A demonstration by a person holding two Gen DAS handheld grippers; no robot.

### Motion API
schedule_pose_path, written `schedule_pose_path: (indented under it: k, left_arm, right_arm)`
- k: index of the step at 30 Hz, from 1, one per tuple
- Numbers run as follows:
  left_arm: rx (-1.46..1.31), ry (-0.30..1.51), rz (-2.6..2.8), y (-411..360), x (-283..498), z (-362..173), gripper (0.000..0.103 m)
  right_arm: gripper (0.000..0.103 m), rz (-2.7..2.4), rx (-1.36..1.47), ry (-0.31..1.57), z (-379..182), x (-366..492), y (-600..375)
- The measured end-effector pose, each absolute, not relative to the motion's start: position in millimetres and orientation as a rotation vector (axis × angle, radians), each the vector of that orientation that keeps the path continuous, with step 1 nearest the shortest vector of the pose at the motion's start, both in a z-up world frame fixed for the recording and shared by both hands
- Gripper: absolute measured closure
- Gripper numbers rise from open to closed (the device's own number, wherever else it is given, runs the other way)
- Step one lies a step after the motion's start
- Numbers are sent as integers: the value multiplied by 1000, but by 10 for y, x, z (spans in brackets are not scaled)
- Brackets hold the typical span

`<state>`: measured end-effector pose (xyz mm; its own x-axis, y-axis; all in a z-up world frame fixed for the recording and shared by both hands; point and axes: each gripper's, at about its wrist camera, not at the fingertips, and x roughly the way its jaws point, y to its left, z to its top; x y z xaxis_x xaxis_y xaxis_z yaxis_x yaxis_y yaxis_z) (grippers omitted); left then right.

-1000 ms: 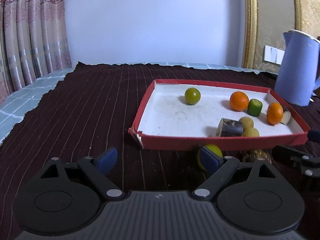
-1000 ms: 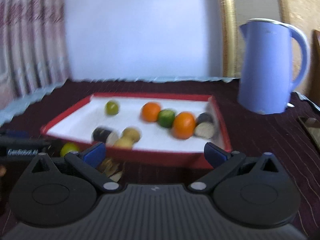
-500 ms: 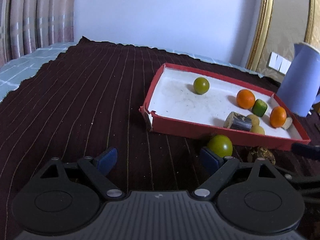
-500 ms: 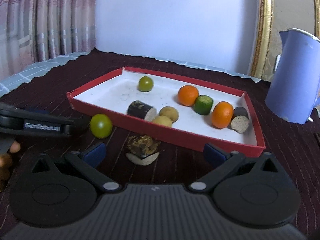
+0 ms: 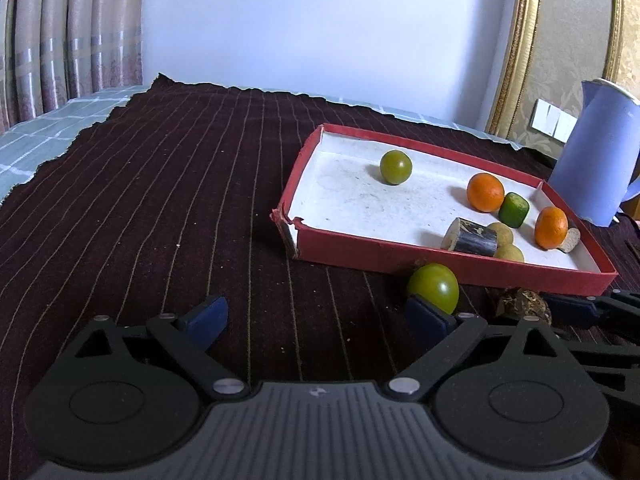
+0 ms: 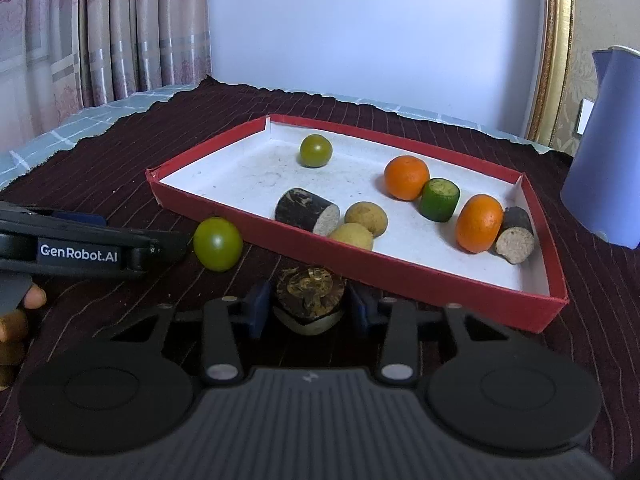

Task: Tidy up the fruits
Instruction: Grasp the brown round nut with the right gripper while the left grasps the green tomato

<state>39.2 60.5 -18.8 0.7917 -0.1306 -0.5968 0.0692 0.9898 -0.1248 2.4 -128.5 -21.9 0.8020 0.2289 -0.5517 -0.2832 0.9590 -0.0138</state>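
Right hand-held gripper [image 6: 310, 306] has just been closing and its pads now squeeze the brown cut fruit [image 6: 311, 294] on the tabletop, just outside the red tray [image 6: 400, 276]. Left hand-held gripper [image 5: 316, 316] is spread wide, a green fruit [image 5: 433, 285] beside its right pad.

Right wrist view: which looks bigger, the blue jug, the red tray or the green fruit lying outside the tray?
1. red tray, spanning most of the picture.
2. blue jug, cut off at the edge, so its full size is unsure.
3. green fruit, smallest, though nearer the camera.
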Motion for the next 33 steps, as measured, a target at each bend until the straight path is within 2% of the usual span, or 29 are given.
schedule_pose_path:
  k: [6, 9, 16, 27, 29, 31, 33]
  left_arm:
    - [-22, 595, -150, 459, 315, -122, 7]
    - [38, 563, -164, 305, 299, -84, 7]
    - [150, 700, -193, -40, 578, -169, 6]
    - [120, 709, -126, -82, 681, -175, 7]
    - [110, 711, -137, -75, 700, -167, 14]
    - [89, 714, -169, -66, 689, -144, 40]
    - [97, 711, -172, -88, 676, -118, 54]
  right_arm:
    - [64, 172, -157, 572, -224, -69, -1452]
    - [64, 190, -67, 583, -237, -48, -1626]
    - [63, 199, -38, 594, -266, -9, -1664]
    - [63, 198, -49, 598, -281, -5, -1642]
    - [63, 197, -50, 598, -278, -7, -1638]
    - [63, 197, -48, 597, -279, -10, -1642]
    - [63, 196, -51, 597, -278, -11, -1639]
